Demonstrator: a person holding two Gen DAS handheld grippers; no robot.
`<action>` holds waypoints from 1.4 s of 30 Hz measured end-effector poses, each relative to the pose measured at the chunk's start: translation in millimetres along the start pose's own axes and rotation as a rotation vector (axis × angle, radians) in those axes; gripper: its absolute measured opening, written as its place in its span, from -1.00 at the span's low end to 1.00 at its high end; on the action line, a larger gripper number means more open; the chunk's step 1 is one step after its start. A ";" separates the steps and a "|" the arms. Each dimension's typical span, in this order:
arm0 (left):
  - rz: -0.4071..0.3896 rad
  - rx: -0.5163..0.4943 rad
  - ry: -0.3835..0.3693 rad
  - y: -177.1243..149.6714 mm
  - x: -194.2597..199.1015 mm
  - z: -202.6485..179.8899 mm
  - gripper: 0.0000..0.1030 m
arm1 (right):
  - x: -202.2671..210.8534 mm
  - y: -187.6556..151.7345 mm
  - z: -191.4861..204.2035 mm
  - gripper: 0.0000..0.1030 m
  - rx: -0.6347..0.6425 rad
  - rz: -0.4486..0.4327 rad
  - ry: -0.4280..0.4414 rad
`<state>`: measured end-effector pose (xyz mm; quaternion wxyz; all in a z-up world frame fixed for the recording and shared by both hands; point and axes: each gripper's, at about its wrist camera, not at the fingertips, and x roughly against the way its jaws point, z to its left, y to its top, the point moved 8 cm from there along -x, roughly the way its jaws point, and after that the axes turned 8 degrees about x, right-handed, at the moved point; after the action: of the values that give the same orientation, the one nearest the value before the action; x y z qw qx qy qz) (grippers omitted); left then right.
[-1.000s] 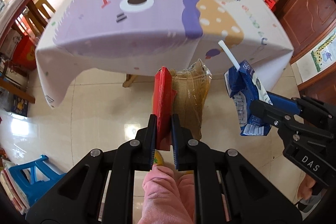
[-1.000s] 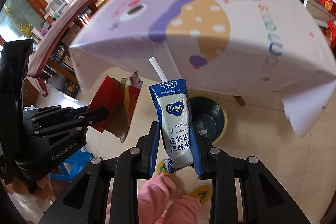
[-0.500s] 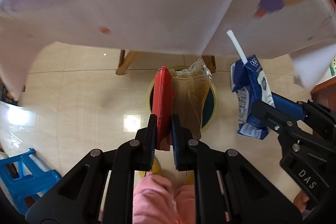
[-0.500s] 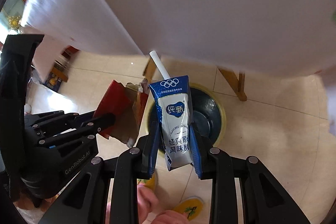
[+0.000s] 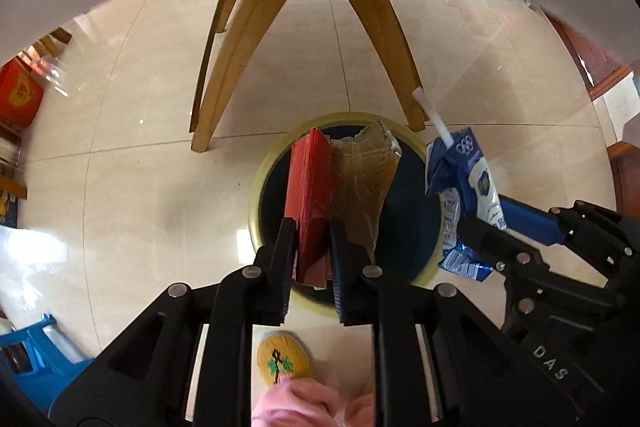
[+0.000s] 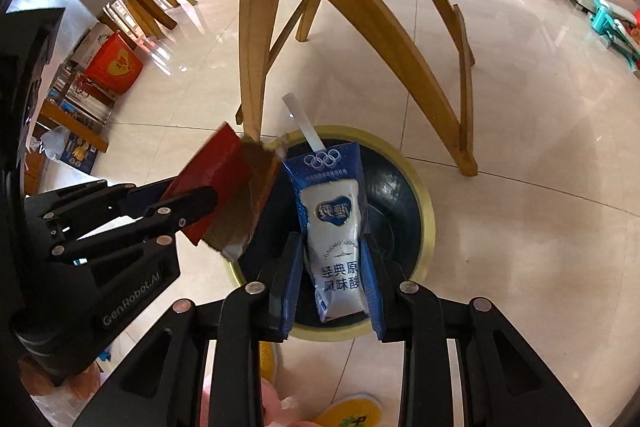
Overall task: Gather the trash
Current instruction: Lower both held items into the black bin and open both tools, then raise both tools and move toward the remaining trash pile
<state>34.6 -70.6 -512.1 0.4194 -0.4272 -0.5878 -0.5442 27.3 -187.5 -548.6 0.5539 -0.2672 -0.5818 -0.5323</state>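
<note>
Left hand-held gripper [image 5: 312, 231]: jaws just eased slightly wider, red-and-brown wrapper [image 5: 310, 195] between them, pads against it, upright over the bin [image 5: 256, 187]. Right hand-held gripper [image 6: 332, 259]: narrowly set, clamped on a blue-and-white drink pouch [image 6: 336, 227] with white straw [image 6: 302, 125] sticking up, also above the dark, yellow-rimmed bin. Just beyond the bin, wooden legs [image 5: 236, 43] on pale floor tiles [image 5: 140, 107]. Below, a yellow slipper [image 5: 282, 359] and pink sleeve [image 5: 296, 403].
</note>
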 end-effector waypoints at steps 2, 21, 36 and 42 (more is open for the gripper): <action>-0.005 -0.007 0.002 0.9 -7.0 -4.3 -0.69 | -7.4 1.7 -0.2 -0.34 0.005 -0.008 -0.001; -0.011 0.035 0.045 -3.5 10.5 22.7 -0.13 | 56.3 -1.0 17.2 -0.26 -0.041 -0.010 -0.027; -0.024 0.099 0.042 7.2 196.2 49.7 -0.13 | 248.1 12.5 72.9 -0.26 -0.104 0.016 -0.030; -0.073 0.084 0.018 23.5 288.1 49.6 -0.13 | 329.0 32.7 94.1 -0.26 -0.085 -0.022 -0.043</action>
<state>-25.8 -6.9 -232.3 0.4220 -0.3825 -0.6217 -0.5376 -57.3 -183.6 -215.5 0.5236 -0.2954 -0.5733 -0.5567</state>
